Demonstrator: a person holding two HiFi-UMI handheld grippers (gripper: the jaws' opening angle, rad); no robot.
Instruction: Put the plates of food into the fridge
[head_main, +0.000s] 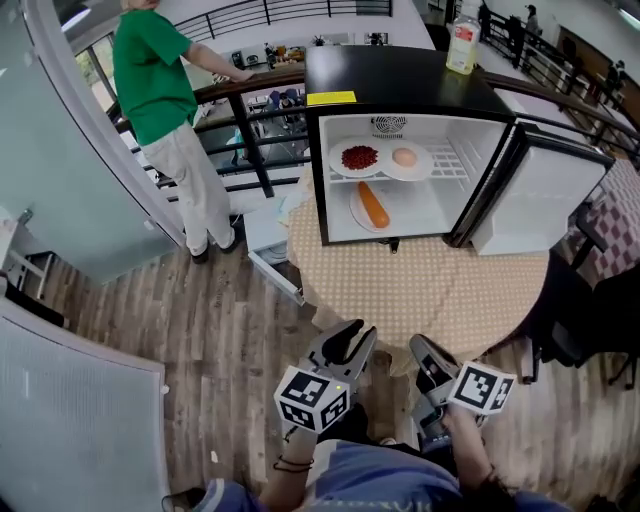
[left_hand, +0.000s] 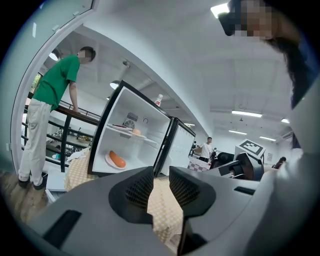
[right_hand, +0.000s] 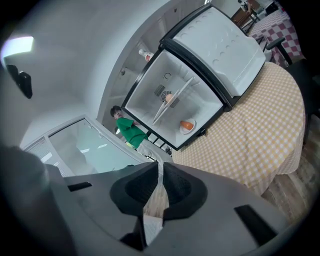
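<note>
A small black fridge (head_main: 400, 75) stands open on a round table (head_main: 420, 290). Its upper shelf holds a plate of red food (head_main: 359, 158) and a plate with a pale round item (head_main: 405, 158). On the fridge floor lies a plate with an orange sausage (head_main: 372, 206), also seen in the left gripper view (left_hand: 117, 160) and the right gripper view (right_hand: 186, 125). My left gripper (head_main: 352, 335) (left_hand: 161, 176) hovers open and empty short of the table's near edge. My right gripper (head_main: 420, 347) (right_hand: 160, 169) is beside it, its jaws a narrow slit apart with nothing between them.
The white fridge door (head_main: 540, 195) swings out to the right. A bottle (head_main: 462, 45) stands on the fridge top. A person in a green shirt (head_main: 150, 70) leans on a railing at the left. A dark chair (head_main: 580, 320) sits right of the table.
</note>
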